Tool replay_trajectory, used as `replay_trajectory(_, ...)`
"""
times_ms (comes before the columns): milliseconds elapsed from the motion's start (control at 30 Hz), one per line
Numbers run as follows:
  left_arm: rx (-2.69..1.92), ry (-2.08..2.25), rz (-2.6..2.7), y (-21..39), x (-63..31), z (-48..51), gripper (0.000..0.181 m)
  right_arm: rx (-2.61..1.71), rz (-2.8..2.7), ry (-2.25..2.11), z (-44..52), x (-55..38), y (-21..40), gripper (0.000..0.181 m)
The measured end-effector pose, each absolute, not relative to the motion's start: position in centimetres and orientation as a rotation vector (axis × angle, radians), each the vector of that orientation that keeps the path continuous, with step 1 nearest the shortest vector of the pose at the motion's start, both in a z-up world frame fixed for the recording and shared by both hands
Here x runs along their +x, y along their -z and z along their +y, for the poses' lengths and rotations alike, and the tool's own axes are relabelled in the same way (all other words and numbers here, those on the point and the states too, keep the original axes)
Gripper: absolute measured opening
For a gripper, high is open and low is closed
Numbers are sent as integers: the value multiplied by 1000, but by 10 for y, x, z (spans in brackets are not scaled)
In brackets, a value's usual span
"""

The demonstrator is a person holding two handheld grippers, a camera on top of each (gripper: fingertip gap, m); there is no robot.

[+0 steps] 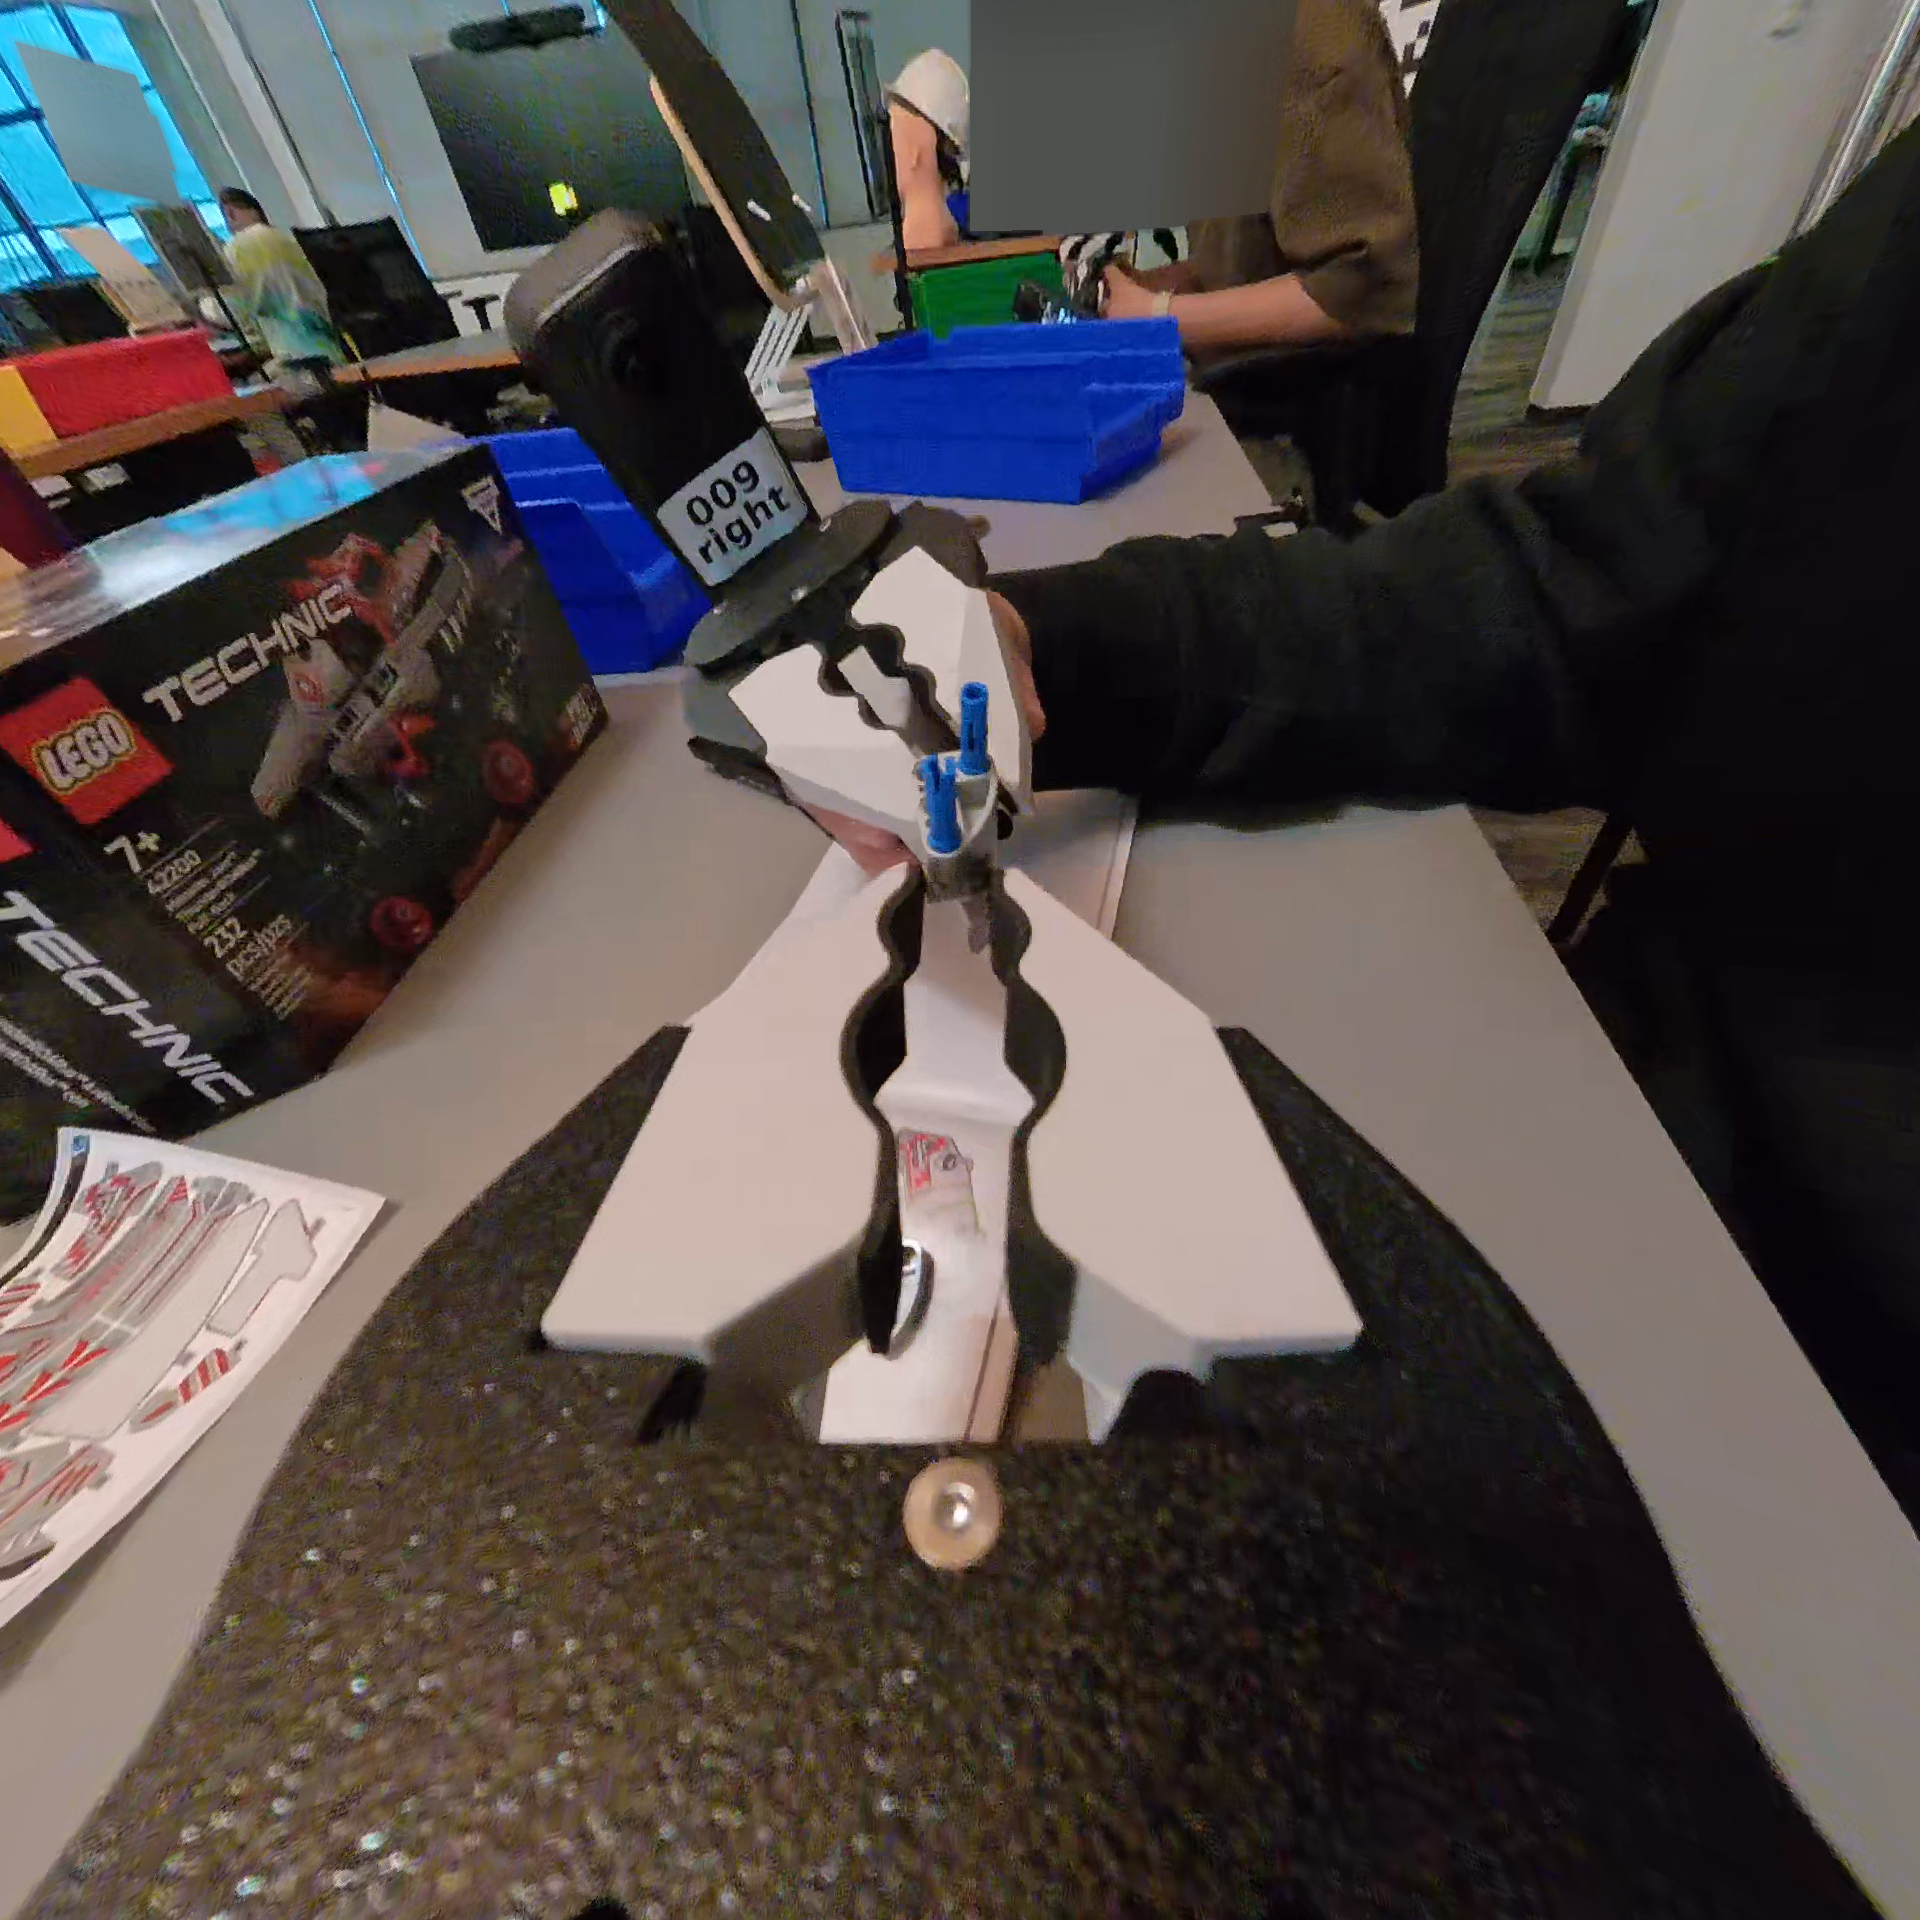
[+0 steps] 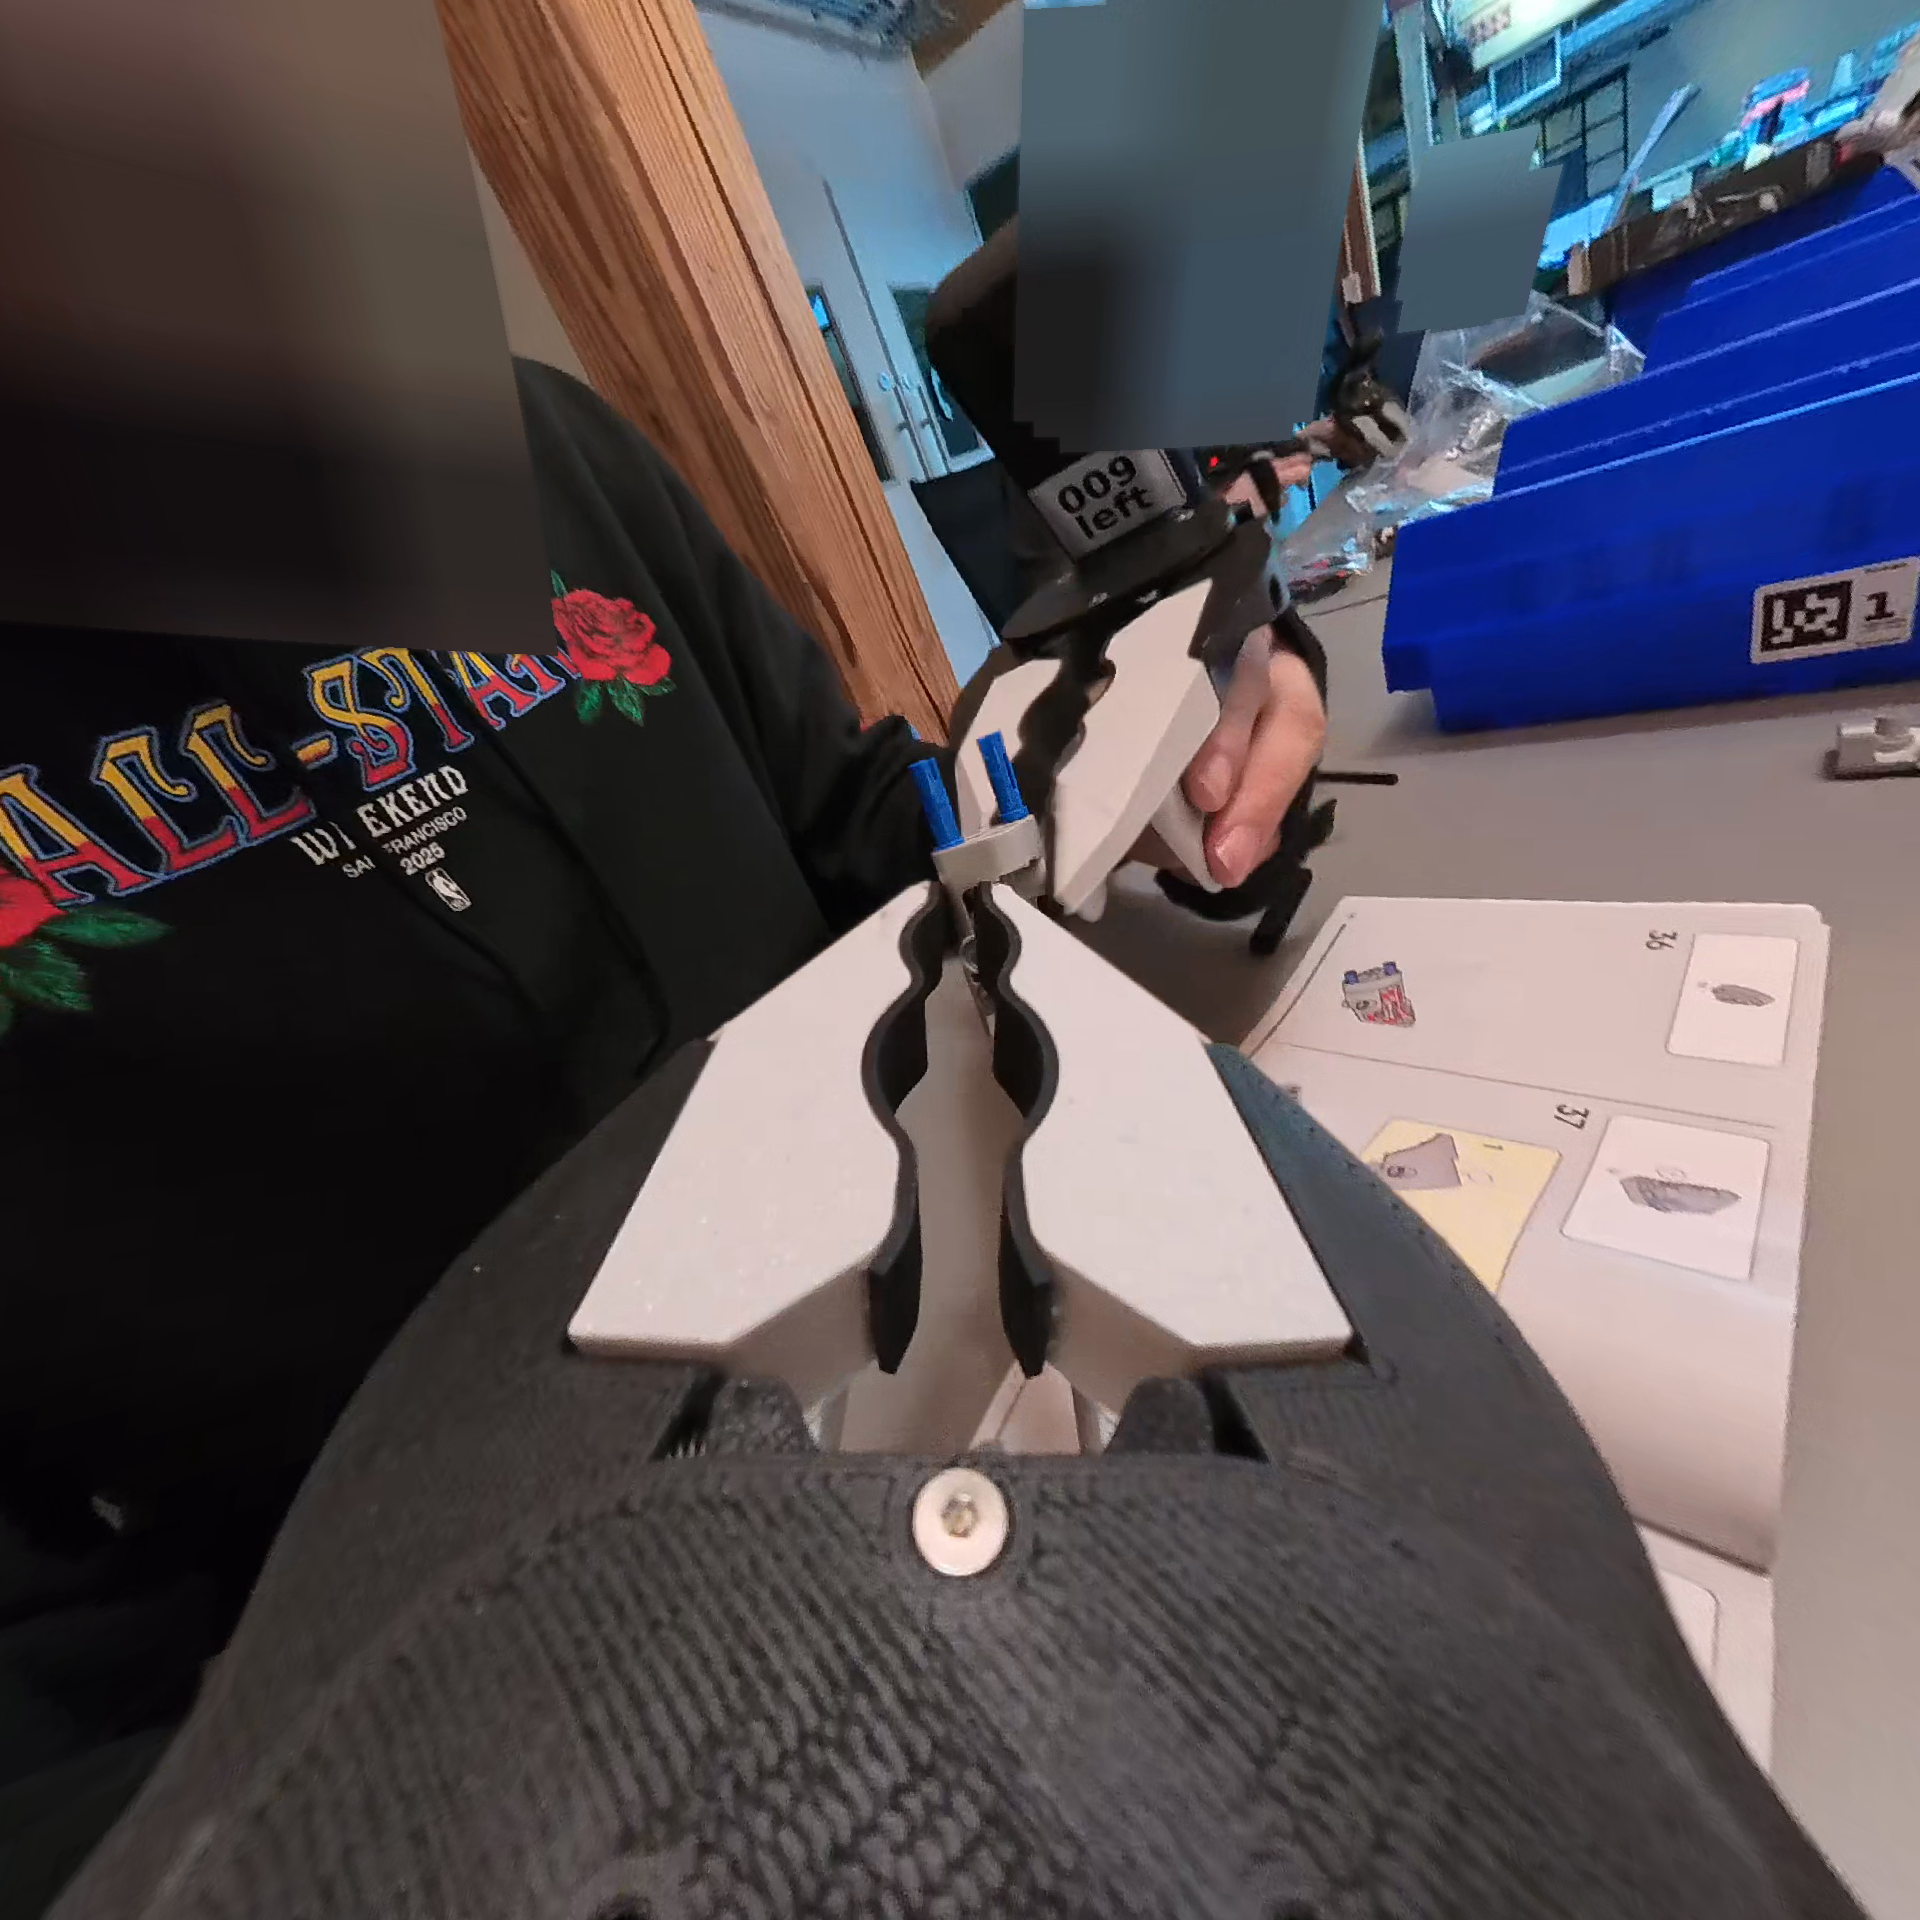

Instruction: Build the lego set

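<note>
A small grey lego piece (image 1: 961, 821) carrying two upright blue pins (image 1: 940, 795) is sitting raised above the table, between the tips of both tongs. The left gripper (image 1: 951, 883) is pinching its lower end, jaws narrow. The right gripper (image 2: 961, 899) is clamping the same piece from the opposite side, jaws likewise narrow. Blue ribbed plastic bins (image 1: 997, 410) are standing beyond the tongs; their contents cannot be told. A glossy set box (image 1: 270, 748) and a sticker sheet (image 1: 145, 1320) are lying left of the left gripper. An open instruction booklet (image 2: 1558, 1122) is lying right of the right gripper.
</note>
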State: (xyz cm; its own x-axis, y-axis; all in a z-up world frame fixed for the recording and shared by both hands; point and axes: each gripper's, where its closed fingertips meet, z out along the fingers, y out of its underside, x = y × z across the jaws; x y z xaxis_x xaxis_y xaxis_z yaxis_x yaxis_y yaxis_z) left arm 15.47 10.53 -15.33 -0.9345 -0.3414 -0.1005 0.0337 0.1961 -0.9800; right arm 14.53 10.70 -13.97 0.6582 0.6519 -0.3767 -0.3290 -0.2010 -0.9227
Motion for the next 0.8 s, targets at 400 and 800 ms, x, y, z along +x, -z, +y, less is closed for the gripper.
replay_trajectory(400, -738, 2052, 2039, 141, 182, 125, 6, -1562, -137, -533, 126, 182, 140, 22)
replay_trajectory(800, -1088, 1977, 1654, 135, 217, 145, 6, -1700, 56, 419, 159, 231, 147, 44)
